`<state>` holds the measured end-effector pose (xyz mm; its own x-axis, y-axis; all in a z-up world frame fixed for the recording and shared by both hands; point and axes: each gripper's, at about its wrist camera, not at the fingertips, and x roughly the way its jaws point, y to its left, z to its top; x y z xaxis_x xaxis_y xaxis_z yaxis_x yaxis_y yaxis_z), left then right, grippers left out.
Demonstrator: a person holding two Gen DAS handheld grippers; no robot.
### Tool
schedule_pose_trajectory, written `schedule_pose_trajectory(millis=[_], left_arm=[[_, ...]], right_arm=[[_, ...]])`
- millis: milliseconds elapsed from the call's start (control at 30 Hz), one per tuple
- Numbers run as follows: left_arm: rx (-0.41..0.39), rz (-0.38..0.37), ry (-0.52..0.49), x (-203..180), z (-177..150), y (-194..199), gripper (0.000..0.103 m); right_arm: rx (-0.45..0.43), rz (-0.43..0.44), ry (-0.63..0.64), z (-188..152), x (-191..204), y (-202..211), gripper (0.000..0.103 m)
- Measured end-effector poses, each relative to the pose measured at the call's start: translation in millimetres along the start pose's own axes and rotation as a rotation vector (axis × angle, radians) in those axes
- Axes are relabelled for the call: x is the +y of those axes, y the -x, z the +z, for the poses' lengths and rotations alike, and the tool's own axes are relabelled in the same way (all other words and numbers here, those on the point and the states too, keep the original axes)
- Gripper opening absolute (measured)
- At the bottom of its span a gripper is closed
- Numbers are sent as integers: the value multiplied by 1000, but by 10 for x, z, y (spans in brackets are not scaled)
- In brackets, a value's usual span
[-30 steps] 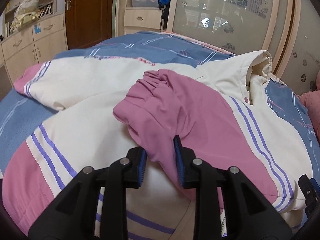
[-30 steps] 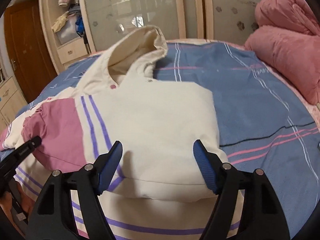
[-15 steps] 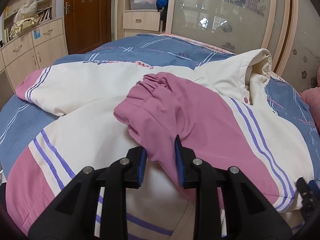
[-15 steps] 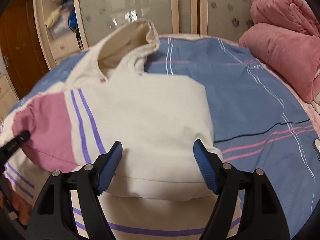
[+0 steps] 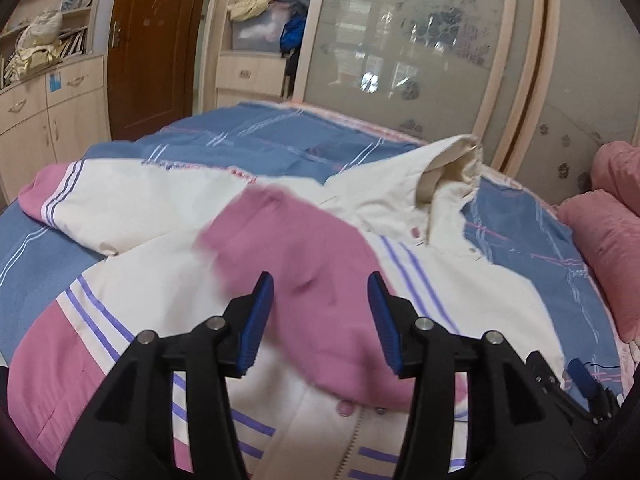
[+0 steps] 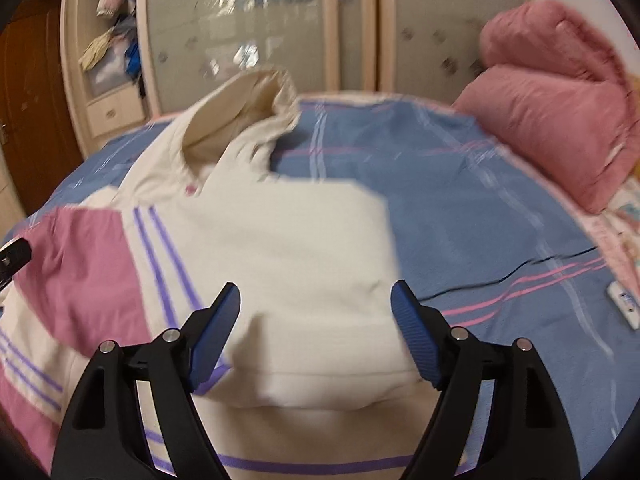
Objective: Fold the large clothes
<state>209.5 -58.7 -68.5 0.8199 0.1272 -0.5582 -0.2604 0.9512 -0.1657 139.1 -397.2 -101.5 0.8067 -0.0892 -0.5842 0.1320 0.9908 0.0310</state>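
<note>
A large cream jacket (image 5: 168,280) with pink panels and purple stripes lies spread on the bed. Its pink-cuffed sleeve (image 5: 304,264) is folded across the chest. My left gripper (image 5: 320,300) hovers just above that sleeve; its jaws are opening and the pads touch nothing. In the right wrist view the same jacket (image 6: 304,248) shows its folded cream side and its hood (image 6: 240,120). My right gripper (image 6: 316,304) stands open above the folded edge, holding nothing.
A blue striped bedsheet (image 6: 460,208) covers the bed. Pink quilts (image 6: 560,112) are piled at the right. A small white device (image 6: 624,308) and a thin black cable (image 6: 520,272) lie on the sheet. Wardrobe doors (image 5: 420,52) and cabinets (image 5: 48,104) stand behind.
My left gripper let go of the pink sleeve, opened and rose away from it; the sleeve dropped flat onto the jacket. The right gripper stayed open and tilted slightly.
</note>
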Motion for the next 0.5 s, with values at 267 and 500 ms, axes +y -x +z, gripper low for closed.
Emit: schedule_pose_trajectory(millis=[267,500], left_arm=[[-69,-22,-103,-266,52,168,64],[126,4,-204,-399,-236,-423,59]], right_arm=[[-14,-39,-30,0,-11,214,86],[159,184,-294,-215,-44,34,86]])
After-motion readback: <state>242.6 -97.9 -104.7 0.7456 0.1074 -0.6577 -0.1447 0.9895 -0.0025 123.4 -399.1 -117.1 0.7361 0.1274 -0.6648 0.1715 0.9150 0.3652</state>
